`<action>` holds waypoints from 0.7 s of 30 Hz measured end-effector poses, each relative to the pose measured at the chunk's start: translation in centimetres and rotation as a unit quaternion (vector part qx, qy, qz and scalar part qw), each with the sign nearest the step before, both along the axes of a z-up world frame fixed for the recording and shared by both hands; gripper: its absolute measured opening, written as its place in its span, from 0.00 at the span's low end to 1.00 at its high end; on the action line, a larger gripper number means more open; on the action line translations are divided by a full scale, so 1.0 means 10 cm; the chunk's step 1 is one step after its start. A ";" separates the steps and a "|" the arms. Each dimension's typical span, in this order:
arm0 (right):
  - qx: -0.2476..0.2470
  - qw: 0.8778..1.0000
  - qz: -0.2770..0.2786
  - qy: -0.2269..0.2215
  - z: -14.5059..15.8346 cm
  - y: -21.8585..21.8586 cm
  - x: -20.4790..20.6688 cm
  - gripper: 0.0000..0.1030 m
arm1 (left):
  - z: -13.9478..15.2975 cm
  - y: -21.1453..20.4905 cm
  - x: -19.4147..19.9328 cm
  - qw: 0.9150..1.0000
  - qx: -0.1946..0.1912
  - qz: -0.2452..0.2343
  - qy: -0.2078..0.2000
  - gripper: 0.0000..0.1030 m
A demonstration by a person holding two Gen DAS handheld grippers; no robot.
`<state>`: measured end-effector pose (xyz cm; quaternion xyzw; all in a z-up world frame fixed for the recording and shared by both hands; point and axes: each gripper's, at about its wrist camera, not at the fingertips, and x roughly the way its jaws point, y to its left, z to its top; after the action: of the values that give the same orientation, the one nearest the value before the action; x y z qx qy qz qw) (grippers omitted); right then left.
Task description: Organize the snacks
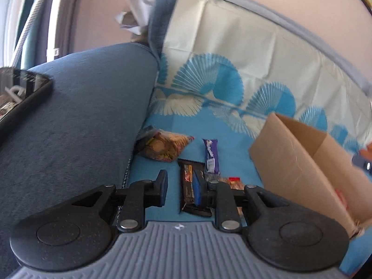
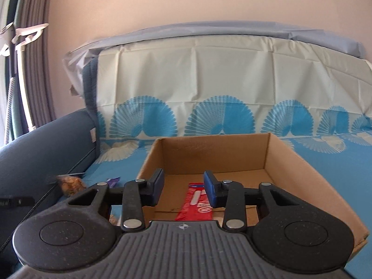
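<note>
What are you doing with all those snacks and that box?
Someone is tidying snacks off a couch with a blue patterned cover into a cardboard box. A red packet already lies in the box, below the right tool, which is holding nothing. The left tool hangs empty over the snacks still outside: a dark bar, a purple bar and a clear bag of snacks.

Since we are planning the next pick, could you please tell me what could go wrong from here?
1. The dark bar lies close against the purple bar, so the left gripper might drag both.
2. The cardboard box looks light; the right gripper, empty over the red packet, might nudge it.
</note>
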<state>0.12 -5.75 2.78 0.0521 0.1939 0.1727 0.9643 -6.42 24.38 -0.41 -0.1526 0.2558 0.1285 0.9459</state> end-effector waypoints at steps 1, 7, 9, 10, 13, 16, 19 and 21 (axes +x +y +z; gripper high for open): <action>-0.002 1.000 0.015 -0.002 0.00 0.08 -0.04 0.38 | 0.01 0.03 -0.01 1.000 -0.007 0.003 -0.003 0.24; -0.030 0.994 0.104 -0.023 0.00 0.59 -0.28 0.38 | -0.01 -0.18 0.14 0.998 0.041 -0.043 0.034 0.25; -0.034 0.992 0.123 -0.020 -0.01 0.72 -0.32 0.38 | -0.04 -0.14 0.14 0.998 0.030 -0.037 0.035 0.26; -0.037 0.991 0.130 -0.018 -0.01 0.78 -0.33 0.38 | -0.06 -0.11 0.15 0.999 0.018 -0.030 0.033 0.29; -0.043 0.987 0.152 -0.005 -0.04 0.92 -0.35 0.39 | -0.05 -0.03 0.12 0.999 -0.004 -0.028 0.024 0.36; -0.052 0.983 0.177 0.008 -0.08 1.04 -0.37 0.42 | -0.05 -0.08 0.16 0.999 0.007 -0.038 0.034 0.48; -0.067 0.978 0.195 0.017 -0.16 1.14 -0.40 0.43 | -0.07 -0.10 0.21 0.998 0.012 -0.038 0.044 0.50; -0.074 0.976 0.204 0.024 -0.20 1.18 -0.42 0.44 | -0.07 -0.11 0.21 0.998 0.015 -0.037 0.046 0.50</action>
<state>-4.07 6.09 0.80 -0.0559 0.2357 0.3500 0.9049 -4.30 23.27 -1.11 -0.1229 0.3023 0.1045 0.9395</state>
